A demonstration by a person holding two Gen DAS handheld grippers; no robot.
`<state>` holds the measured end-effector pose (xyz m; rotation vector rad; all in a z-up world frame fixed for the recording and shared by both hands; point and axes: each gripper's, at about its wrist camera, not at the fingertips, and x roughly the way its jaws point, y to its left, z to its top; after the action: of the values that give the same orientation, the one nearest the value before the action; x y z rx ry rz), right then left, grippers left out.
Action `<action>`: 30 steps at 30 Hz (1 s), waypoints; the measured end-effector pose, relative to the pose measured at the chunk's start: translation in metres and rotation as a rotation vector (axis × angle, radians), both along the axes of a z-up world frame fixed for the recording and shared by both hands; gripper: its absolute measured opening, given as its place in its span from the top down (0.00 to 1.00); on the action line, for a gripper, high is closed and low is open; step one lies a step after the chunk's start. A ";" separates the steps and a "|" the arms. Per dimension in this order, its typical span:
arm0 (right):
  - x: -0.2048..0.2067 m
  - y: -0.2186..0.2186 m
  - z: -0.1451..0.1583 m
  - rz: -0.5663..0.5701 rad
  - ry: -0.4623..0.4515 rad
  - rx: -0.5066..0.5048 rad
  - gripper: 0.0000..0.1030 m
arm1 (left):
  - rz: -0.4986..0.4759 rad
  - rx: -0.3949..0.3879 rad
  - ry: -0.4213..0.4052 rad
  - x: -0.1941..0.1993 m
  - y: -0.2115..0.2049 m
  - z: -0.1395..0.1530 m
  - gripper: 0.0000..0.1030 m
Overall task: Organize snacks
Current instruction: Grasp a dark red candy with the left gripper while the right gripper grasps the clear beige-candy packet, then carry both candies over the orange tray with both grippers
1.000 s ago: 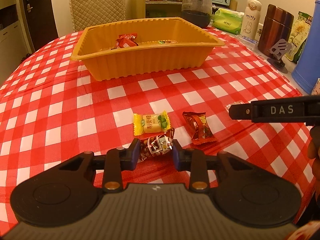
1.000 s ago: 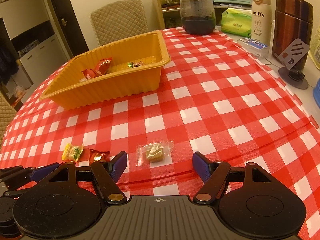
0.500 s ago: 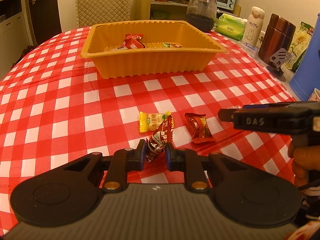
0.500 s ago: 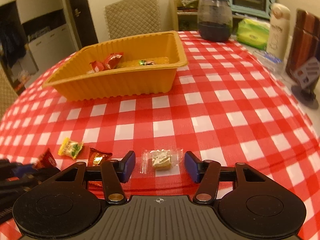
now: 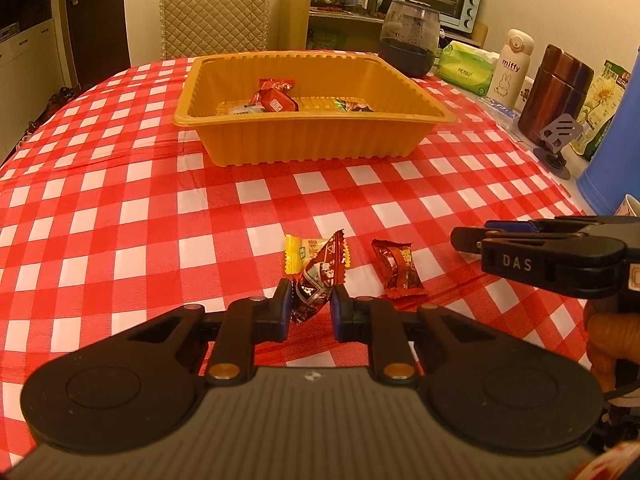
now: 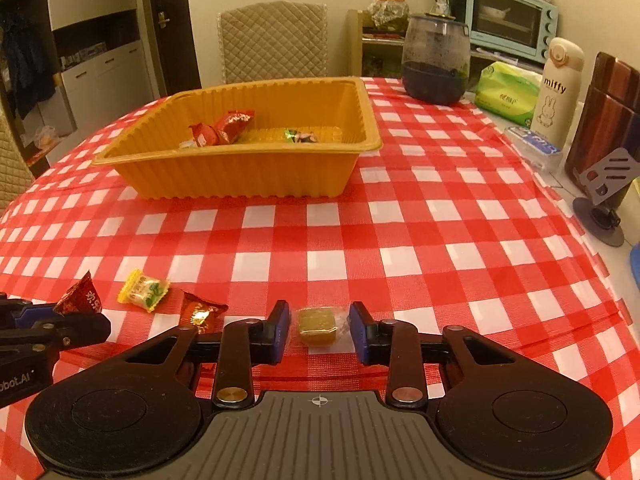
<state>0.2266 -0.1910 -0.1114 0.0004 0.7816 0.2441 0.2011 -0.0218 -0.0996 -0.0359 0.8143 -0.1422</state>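
Note:
My left gripper point(image 5: 310, 304) is shut on a dark red candy point(image 5: 320, 276), holding it tilted upright just above the checked cloth. A yellow candy point(image 5: 298, 250) and a brown-red candy point(image 5: 400, 268) lie on the cloth just beyond it. My right gripper point(image 6: 319, 330) has its jaws closing around a tan candy in a clear wrapper point(image 6: 317, 324). The candy sits between the pads with narrow gaps beside the block. In the right wrist view the left gripper point(image 6: 40, 320) is at the far left. The orange tray point(image 5: 312, 144) stands further back, holding several candies point(image 5: 276, 96).
Along the right edge of the table stand a dark glass jar point(image 5: 408, 44), a green tissue pack point(image 5: 466, 66), a white miffy bottle point(image 5: 512, 68), a brown canister point(image 5: 556, 88), a grey phone stand point(image 5: 558, 136) and a blue container point(image 5: 616, 152). A quilted chair point(image 5: 216, 12) stands behind the table.
The left jaws closed on the dark red candy and raised it upright off the cloth. The right jaws narrowed from wide apart to close around the clear-wrapped candy.

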 end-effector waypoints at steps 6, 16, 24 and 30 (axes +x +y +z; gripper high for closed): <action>-0.007 -0.001 0.010 -0.004 -0.016 0.004 0.68 | 0.008 -0.002 -0.022 -0.002 0.002 0.010 0.83; -0.011 0.004 0.039 0.006 -0.068 0.019 0.68 | 0.020 -0.007 -0.065 -0.001 0.007 0.030 0.83; -0.004 0.010 0.056 0.017 -0.087 0.032 0.68 | 0.027 -0.017 -0.095 0.011 0.015 0.048 0.83; 0.016 0.016 0.077 0.036 -0.124 0.052 0.68 | 0.036 -0.034 -0.135 0.035 0.021 0.068 0.83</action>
<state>0.2422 -0.1748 -0.0347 0.0206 0.6525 0.2958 0.2365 -0.0007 -0.0314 -0.0722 0.6762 -0.1228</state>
